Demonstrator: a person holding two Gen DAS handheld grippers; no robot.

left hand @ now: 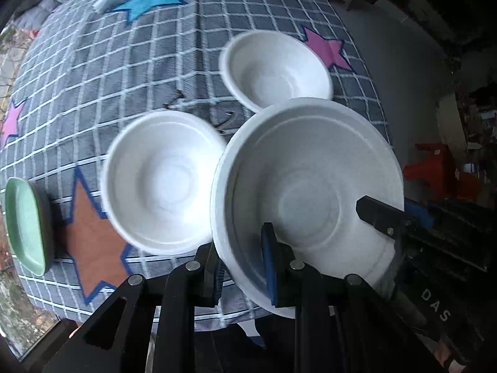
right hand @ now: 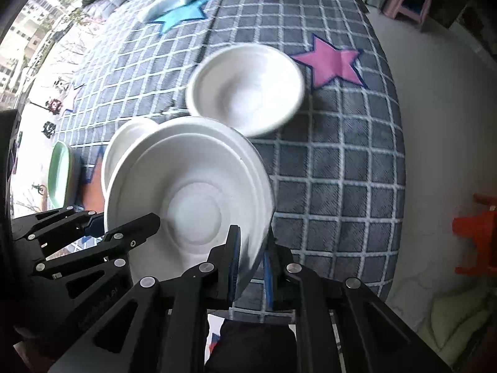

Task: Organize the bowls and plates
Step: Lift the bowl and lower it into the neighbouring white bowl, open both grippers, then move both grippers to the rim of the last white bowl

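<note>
White, matte, moulded-fibre look: one large plate (left hand: 306, 186), tilted and lifted clear of the cloth, lower centre-right of the left wrist view and lower centre of the right wrist view.

Left gripper (left hand: 245, 267): both pads closed on the plate's near-left rim, one finger inside the dish, one outside. Right gripper (right hand: 251, 264): likewise clamped on the near-right rim, blue pads either side of the edge. Its black finger also shows at the right edge of the plate in the left wrist view.

White bowl, shallow (left hand: 164, 183): resting on the cloth, centre-left of the left wrist view, just beside the held plate; mostly hidden behind it in the right wrist view.

White bowl, deeper (left hand: 276, 68): on the cloth, upper centre, partly overlapped by the plate's far rim; blurred.

Green dish (left hand: 23, 220): far left edge, on the cloth, apart from the white pieces.

Checked grey tablecloth (left hand: 139, 71) with coloured stars: bears everything.

Step in hand, by my reading: the plate is being carried two-handed toward a stacking place; which place cannot be told. The next move calls for levelling the plate, bringing it over its destination, lowering it flat and then parting both sets of fingers together so it does not tip or knock a neighbouring bowl.
</note>
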